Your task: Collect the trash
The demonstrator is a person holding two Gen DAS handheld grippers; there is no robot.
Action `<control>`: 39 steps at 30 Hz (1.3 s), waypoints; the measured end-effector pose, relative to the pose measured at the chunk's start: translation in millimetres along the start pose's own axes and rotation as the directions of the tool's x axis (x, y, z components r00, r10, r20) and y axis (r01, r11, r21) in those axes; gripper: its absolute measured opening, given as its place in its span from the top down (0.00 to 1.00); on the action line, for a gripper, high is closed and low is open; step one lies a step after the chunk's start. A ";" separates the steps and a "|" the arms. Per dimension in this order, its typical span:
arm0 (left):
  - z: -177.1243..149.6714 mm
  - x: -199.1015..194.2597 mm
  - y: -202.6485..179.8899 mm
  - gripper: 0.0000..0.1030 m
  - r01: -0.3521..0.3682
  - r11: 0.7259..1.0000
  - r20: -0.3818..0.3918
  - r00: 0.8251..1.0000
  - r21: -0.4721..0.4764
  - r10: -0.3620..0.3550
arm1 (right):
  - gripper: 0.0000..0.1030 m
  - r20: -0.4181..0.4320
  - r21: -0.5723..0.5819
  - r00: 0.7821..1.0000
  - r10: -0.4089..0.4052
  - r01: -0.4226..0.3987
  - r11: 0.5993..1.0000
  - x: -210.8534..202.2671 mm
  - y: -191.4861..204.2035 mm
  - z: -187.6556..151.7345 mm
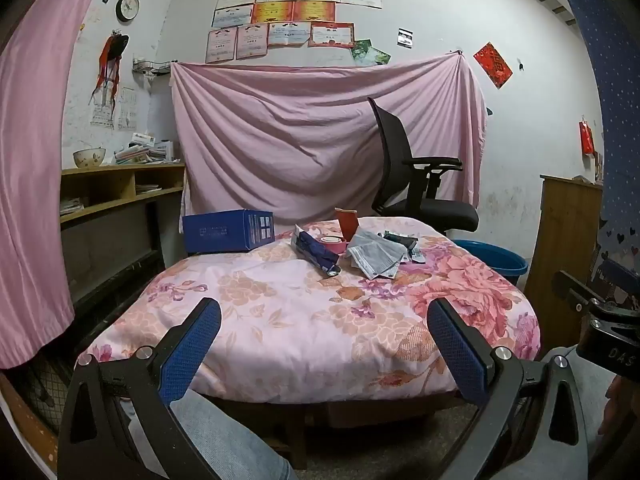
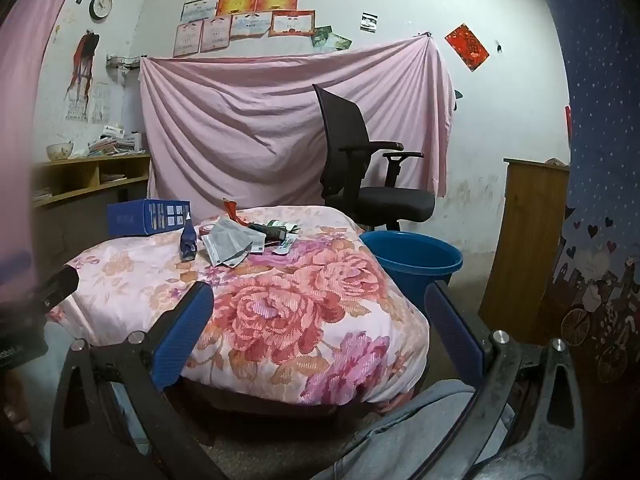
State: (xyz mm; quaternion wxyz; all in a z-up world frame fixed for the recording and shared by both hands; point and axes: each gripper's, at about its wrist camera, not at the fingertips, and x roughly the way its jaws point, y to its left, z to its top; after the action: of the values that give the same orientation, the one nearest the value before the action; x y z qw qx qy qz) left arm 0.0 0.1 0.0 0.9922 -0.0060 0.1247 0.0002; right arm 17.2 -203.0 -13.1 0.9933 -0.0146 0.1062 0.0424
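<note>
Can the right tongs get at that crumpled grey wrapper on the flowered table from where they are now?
Probably yes. The right tongs stand open and empty at the near edge, the grey wrapper lies on top at the far side, and only bare flowered cloth lies between. It needs a forward reach.

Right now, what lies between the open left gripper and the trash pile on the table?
Only bare floral cloth. In the left wrist view nothing stands between the left gripper and the trash pile; the blue box sits off to the left.

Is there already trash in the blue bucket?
No, the right view shows the blue bucket bare inside; the trash lies on the bed.
</note>
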 end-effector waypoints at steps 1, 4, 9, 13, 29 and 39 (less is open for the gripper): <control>0.0 0.0 0.0 0.02 0.000 1.000 -0.001 1.000 0.000 0.000 | 0.00 0.000 0.002 1.000 0.001 -0.001 1.000 0.2 -0.2 0.0; 0.0 0.1 0.0 0.02 0.000 1.000 -0.002 1.000 0.000 0.000 | 0.00 0.000 0.006 1.000 0.002 -0.002 1.000 0.7 -0.8 -0.1; 0.0 0.1 0.0 0.02 0.000 1.000 -0.001 1.000 -0.002 0.000 | 0.00 0.002 0.000 1.000 0.001 -0.001 1.000 0.3 0.0 -0.3; -0.1 -0.2 -1.1 0.02 0.000 1.000 -0.002 1.000 0.000 0.000 | 0.00 -0.001 0.006 1.000 0.003 -0.003 1.000 0.9 -0.6 -0.5; 0.0 0.1 0.1 0.02 0.001 1.000 -0.002 1.000 -0.006 -0.001 | 0.00 -0.006 0.009 1.000 0.003 -0.003 1.000 0.4 0.3 -0.7; -0.1 0.2 0.1 0.02 0.001 1.000 -0.002 1.000 -0.005 -0.001 | 0.00 -0.003 0.008 1.000 0.003 -0.003 1.000 0.6 -0.3 -1.0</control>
State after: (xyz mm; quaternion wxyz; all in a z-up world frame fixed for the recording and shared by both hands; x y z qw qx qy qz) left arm 0.1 0.2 -0.1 0.9920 -0.0088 0.1258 -0.0001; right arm 17.5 -203.3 -14.1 0.9931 -0.0106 0.1079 0.0436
